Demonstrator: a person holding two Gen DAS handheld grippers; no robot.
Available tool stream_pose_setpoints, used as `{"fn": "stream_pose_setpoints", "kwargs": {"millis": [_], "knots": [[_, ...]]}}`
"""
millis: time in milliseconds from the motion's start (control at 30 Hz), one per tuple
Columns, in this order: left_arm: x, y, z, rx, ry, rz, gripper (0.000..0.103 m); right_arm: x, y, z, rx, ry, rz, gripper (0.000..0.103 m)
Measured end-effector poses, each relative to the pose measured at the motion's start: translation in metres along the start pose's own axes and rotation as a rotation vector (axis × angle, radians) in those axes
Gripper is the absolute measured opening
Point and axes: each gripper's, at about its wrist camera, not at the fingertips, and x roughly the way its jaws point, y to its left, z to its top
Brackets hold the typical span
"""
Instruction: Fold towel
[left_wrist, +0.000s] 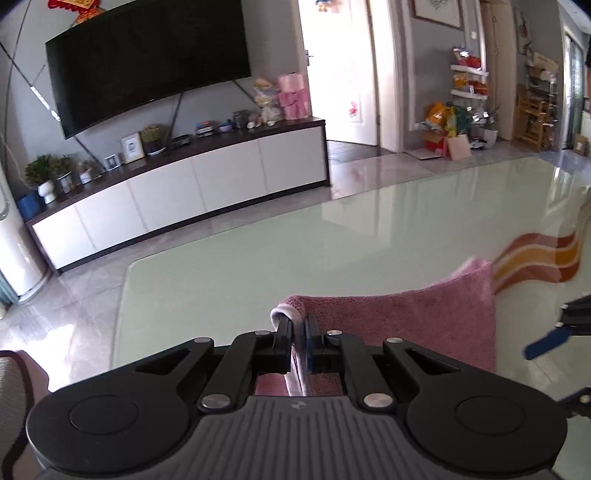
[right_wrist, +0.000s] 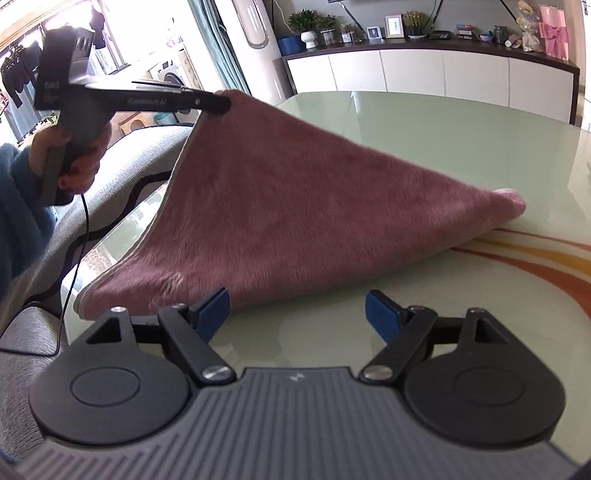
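Observation:
A pink towel (right_wrist: 280, 206) with a pale hem lies partly on the glass table (right_wrist: 443, 147). My left gripper (left_wrist: 298, 343) is shut on one corner of the towel (left_wrist: 399, 317). In the right wrist view that left gripper (right_wrist: 218, 103), held by a hand (right_wrist: 79, 162), lifts the corner well above the table, so the cloth hangs as a slanted sheet down to the tabletop. My right gripper (right_wrist: 297, 314) stands open just above the table, close to the towel's near edge, with nothing between its blue pads (right_wrist: 212, 314). One of its blue pads (left_wrist: 546, 341) shows at the right edge of the left wrist view.
The pale green table top carries orange and red stripes (right_wrist: 535, 262) at the right. A grey sofa (right_wrist: 122, 166) stands left of the table. Beyond the far edge are a white TV cabinet (left_wrist: 177, 199) and a television (left_wrist: 147, 70).

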Motion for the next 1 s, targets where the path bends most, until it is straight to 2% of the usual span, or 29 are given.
{"fn": "stream_pose_setpoints", "kwargs": {"millis": [233, 533, 1000], "knots": [[0.041, 0.011, -0.012, -0.019, 0.106, 0.071, 0.007, 0.0, -0.001, -0.001, 0.002, 0.01, -0.006, 0.082], [0.065, 0.012, -0.027, -0.008, 0.176, 0.107, 0.007, 0.001, -0.004, -0.001, 0.008, 0.028, -0.009, 0.082], [0.05, 0.022, -0.013, -0.066, 0.06, 0.159, 0.007, -0.002, 0.001, -0.012, -0.004, 0.049, -0.013, 0.082]]}}
